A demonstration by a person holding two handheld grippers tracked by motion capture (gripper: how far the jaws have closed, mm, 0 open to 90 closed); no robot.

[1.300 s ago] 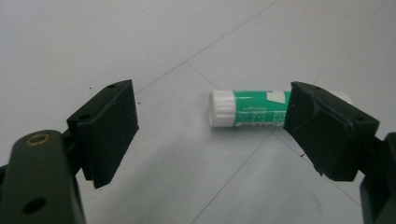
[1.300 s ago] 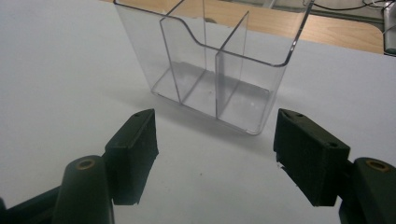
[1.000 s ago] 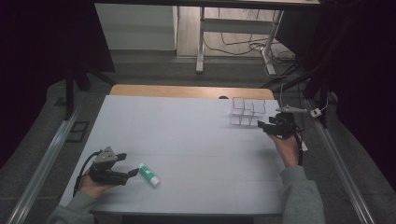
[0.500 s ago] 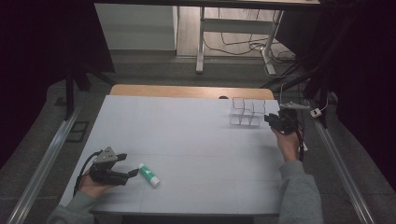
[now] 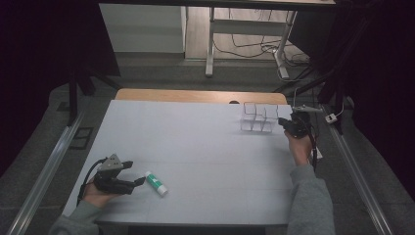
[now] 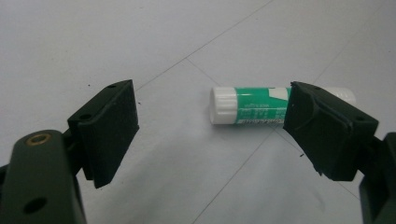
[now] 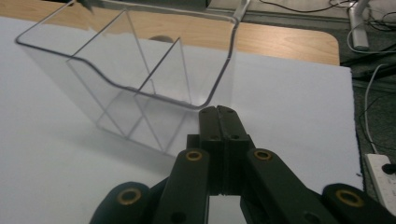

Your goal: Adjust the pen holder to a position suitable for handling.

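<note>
A green-and-white glue stick (image 5: 156, 183) lies on the white table near its front left. My left gripper (image 5: 134, 173) rests just left of it, open. In the left gripper view the glue stick (image 6: 247, 106) lies ahead between the spread jaws of that gripper (image 6: 208, 100), and the right jaw covers part of it. A clear plastic box with dividers (image 5: 258, 118) stands at the far right. My right gripper (image 5: 285, 122) is at its right end. Its jaws have just been closing and now stand shut (image 7: 218, 112), tips at the near corner of the box (image 7: 140, 88). Whether they pinch the wall I cannot tell.
A wooden strip (image 5: 195, 95) runs along the table's far edge. Beyond it are desk legs and cables (image 5: 274, 49) on the floor. A white power strip (image 7: 380, 172) lies off the table's right edge. Metal rails (image 5: 49, 161) flank both sides.
My right hand has moved a little farther away, up to the clear box's corner, and its jaws have closed. The left gripper and the glue stick have stayed put.
</note>
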